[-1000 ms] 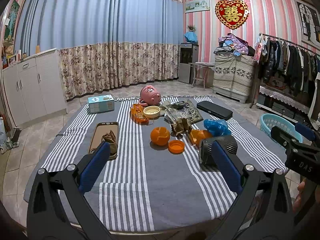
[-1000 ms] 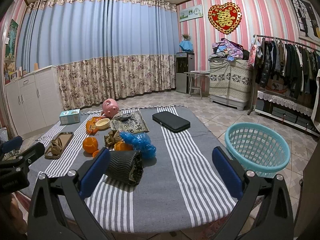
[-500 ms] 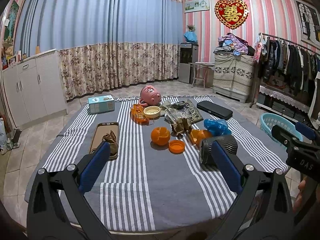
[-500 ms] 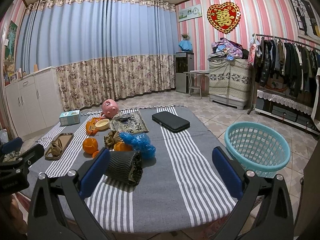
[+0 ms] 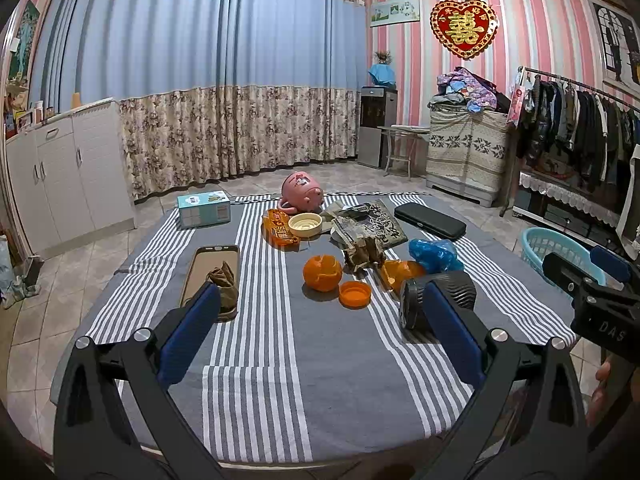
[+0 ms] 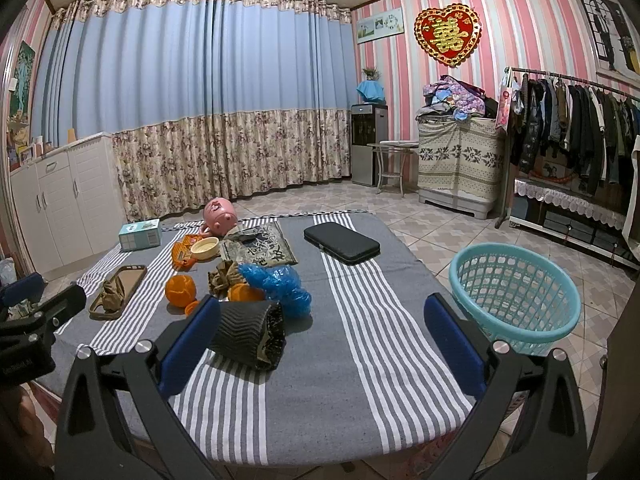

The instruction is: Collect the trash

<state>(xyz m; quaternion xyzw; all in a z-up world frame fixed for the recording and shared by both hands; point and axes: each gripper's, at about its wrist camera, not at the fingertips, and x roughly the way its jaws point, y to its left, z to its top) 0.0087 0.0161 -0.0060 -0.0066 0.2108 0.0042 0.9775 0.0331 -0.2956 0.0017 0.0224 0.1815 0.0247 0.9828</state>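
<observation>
Trash lies mid-table: orange peel (image 5: pixel 322 273), an orange lid (image 5: pixel 355 294), crumpled brown paper (image 5: pixel 363 253), a blue plastic bag (image 5: pixel 434 255), an orange wrapper (image 5: pixel 278 230) and a dark ribbed roll (image 5: pixel 438 296). My left gripper (image 5: pixel 320 334) hangs open over the near table edge, nothing between its fingers. My right gripper (image 6: pixel 320 334) is open too, near the table's front right; the ribbed roll (image 6: pixel 250 334) lies by its left finger. A turquoise basket (image 6: pixel 516 292) stands on the floor to the right of the table.
A striped grey cloth (image 5: pixel 296 380) covers the table. On it: a phone case (image 5: pixel 212 272) holding brown scraps, a tissue box (image 5: pixel 204 208), a pink piggy bank (image 5: pixel 302 192), a cream bowl (image 5: pixel 305 224), a black case (image 6: pixel 342 242). Cabinets left, clothes rack right.
Both grippers stay open and almost still; the views drift only slightly. Nothing on the table has moved.
</observation>
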